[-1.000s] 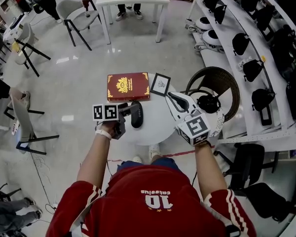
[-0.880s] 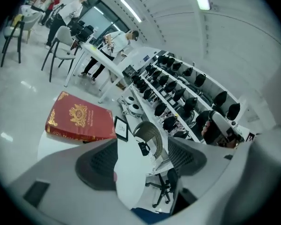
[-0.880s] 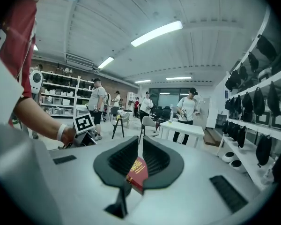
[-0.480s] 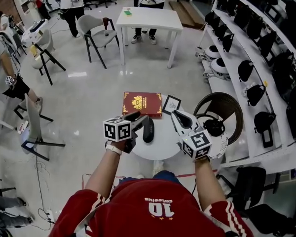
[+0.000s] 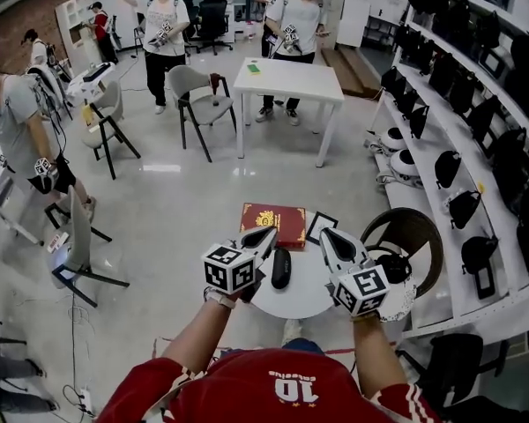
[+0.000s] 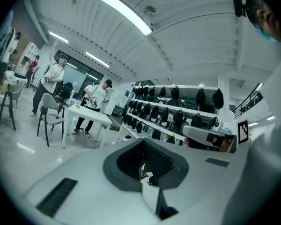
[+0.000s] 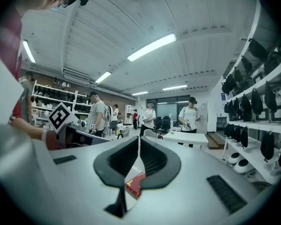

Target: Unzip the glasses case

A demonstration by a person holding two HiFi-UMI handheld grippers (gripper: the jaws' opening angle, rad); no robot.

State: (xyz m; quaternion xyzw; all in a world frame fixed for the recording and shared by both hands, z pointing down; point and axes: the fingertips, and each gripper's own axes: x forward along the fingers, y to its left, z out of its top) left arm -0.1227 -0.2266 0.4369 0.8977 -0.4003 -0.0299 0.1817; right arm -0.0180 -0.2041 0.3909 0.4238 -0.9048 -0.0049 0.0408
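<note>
Jaws on the left gripper (image 5: 265,235) have just closed and now meet on nothing. The right gripper (image 5: 329,235) is pinched together too, and empty. Both point level, out over the room, probably to keep clear. The glasses case (image 5: 281,267) lies below and between them on the round table (image 5: 304,296). Its zip is too small to read and its contents are unseen. A red box (image 5: 273,221) sits just beyond.

- Floor (image 5: 159,201): pale, polished and glossy, mirroring the ceiling lights.
- Table (image 5: 301,300): smooth white top.
- Glasses case (image 5: 281,267): black, matt.
- Red box (image 5: 273,222): smooth cover with a faint sheen and gold print.
- Right gripper (image 7: 138,139): smooth, matt, pale plastic; fingers (image 7: 124,159) dark and ribbed.
</note>
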